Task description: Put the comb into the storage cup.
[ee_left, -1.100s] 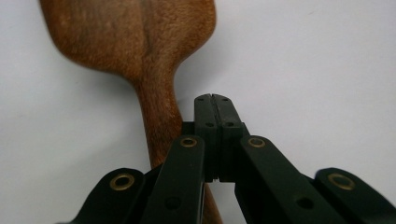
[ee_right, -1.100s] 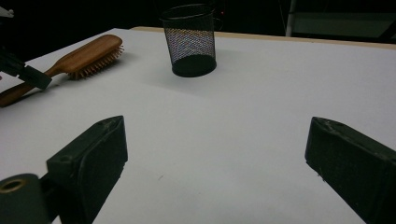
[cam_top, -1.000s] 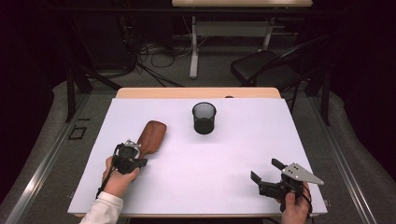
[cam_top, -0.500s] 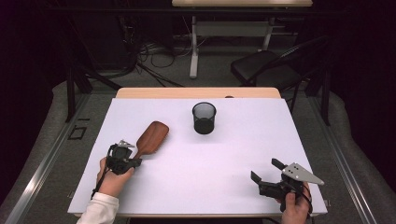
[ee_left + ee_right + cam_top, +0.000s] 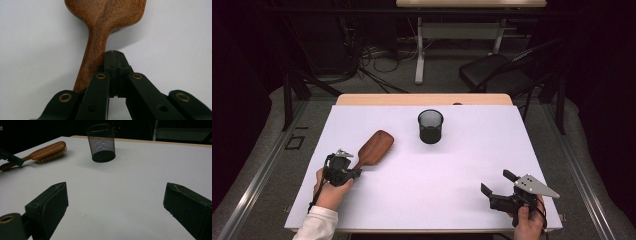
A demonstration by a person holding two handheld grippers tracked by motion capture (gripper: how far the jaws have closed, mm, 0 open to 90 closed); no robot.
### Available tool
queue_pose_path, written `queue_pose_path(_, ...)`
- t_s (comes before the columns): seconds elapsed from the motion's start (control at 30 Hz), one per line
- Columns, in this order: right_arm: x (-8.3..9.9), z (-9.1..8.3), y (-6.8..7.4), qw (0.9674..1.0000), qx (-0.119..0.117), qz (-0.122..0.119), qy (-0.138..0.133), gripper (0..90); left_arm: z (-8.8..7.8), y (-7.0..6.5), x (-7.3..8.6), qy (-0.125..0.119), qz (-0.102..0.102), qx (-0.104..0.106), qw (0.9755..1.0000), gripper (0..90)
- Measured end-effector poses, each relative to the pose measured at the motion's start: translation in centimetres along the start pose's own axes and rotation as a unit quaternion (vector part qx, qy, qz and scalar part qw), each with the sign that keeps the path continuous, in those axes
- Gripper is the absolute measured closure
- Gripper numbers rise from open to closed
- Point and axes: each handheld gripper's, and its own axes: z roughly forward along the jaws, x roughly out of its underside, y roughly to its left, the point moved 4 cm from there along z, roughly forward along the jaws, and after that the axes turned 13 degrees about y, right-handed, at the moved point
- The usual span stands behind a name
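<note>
left tool (image 5: 346, 168): jaws closed together, tips beside the handle, gripping nothing
right tool (image 5: 502, 190): jaws wide apart, empty
brown wooden paddle hairbrush (image 5: 374, 148): on white surface (image 5: 462, 165), bristles down
black mesh cup (image 5: 430, 126): at 2 o'clock of hairbrush

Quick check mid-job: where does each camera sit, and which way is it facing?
High view: above the person's side, facing forward and down on the table; both hands, left gripper, right gripper.
Left gripper view: looks along shut jaws beside the hairbrush handle.
Right gripper view: low, across the table between open jaws toward the mesh cup.
All share the hairbrush.
</note>
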Motion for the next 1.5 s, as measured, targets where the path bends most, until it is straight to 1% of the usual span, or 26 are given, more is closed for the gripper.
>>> queue_pose_path(0.07, 0.0, 0.0, 0.0, 1.0, 0.0, 0.0, -0.001, 5.6, -0.1, 0.0, 0.0, -0.002, -0.002, 0.001, 1.0, 90.0)
queue_pose_path(0.2, 0.0, 0.0, 0.0, 1.0, -0.001, 0.002, 0.0, 5.6, -0.4, 0.1, 0.0, -0.006, -0.001, 0.004, 1.0, 90.0)
queue_pose_path(0.3, 0.0, 0.0, 0.0, 1.0, 0.0, 0.002, -0.001, 5.6, -0.8, 0.2, 0.1, -0.015, -0.006, 0.008, 0.9998, 89.9)
queue_pose_path(0.33, 0.0, 0.0, 0.0, 1.0, 0.0, 0.002, -0.001, 5.6, -1.0, 0.2, 0.1, -0.015, -0.004, 0.008, 0.9998, 89.3)
queue_pose_path(0.53, 0.0, 0.0, -0.1, 1.0, 0.001, 0.002, 0.0, 5.6, -1.7, 0.5, 0.3, -0.026, -0.009, 0.011, 0.9996, 85.1)
queue_pose_path(0.87, 0.0, 0.0, -0.1, 1.0, 0.001, 0.001, 0.0, 5.8, -2.4, 0.9, 0.4, -0.039, -0.017, 0.012, 0.999, 70.5)
queue_pose_path(1.07, 0.0, 0.0, 0.0, 1.0, 0.0, 0.001, 0.001, 5.9, -2.6, 0.9, 0.3, -0.044, -0.018, 0.008, 0.9988, 58.6)
queue_pose_path(1.13, 0.0, 0.0, -0.1, 1.0, 0.0, 0.001, 0.001, 5.9, -2.6, 0.9, 0.2, -0.045, -0.016, 0.005, 0.9989, 56.5)
queue_pose_path(1.23, 0.0, 0.0, -0.1, 1.0, 0.0, 0.001, 0.001, 6.2, -2.7, 1.0, 0.2, -0.047, -0.013, 0.006, 0.9988, 51.3)
queue_pose_path(1.27, 0.0, 0.0, 0.0, 1.0, 0.0, 0.001, 0.001, 6.2, -2.7, 1.0, 0.2, -0.048, -0.011, 0.005, 0.9988, 50.0)
queue_pose_path(1.3, 0.0, 0.0, 0.0, 1.0, -0.001, 0.001, 0.001, 6.2, -2.7, 1.0, 0.1, -0.051, -0.004, 0.001, 0.9987, 49.0)
queue_pose_path(1.33, 0.0, 0.0, 0.0, 1.0, -0.001, 0.001, 0.001, 6.2, -2.7, 1.0, 0.1, -0.051, -0.004, 0.001, 0.9987, 47.3)
queue_pose_path(1.37, 0.0, 0.0, 0.0, 1.0, 0.0, 0.001, 0.001, 6.2, -2.7, 1.1, 0.1, -0.049, -0.001, -0.003, 0.9988, 46.0)
queue_pose_path(1.43, 0.0, 0.0, 0.0, 1.0, 0.0, 0.002, 0.001, 6.2, -2.7, 1.1, 0.1, -0.048, -0.001, -0.002, 0.9988, 45.9)
queue_pose_path(1.47, 0.0, 0.0, 0.0, 1.0, 0.0, 0.002, 0.002, 6.2, -2.8, 1.2, 0.1, -0.046, -0.005, -0.001, 0.9989, 45.9)
queue_pose_path(1.5, 0.0, 0.0, 0.0, 1.0, -0.001, 0.002, 0.001, 6.2, -2.8, 1.2, 0.1, -0.05, 0.0, -0.001, 0.9988, 45.9)
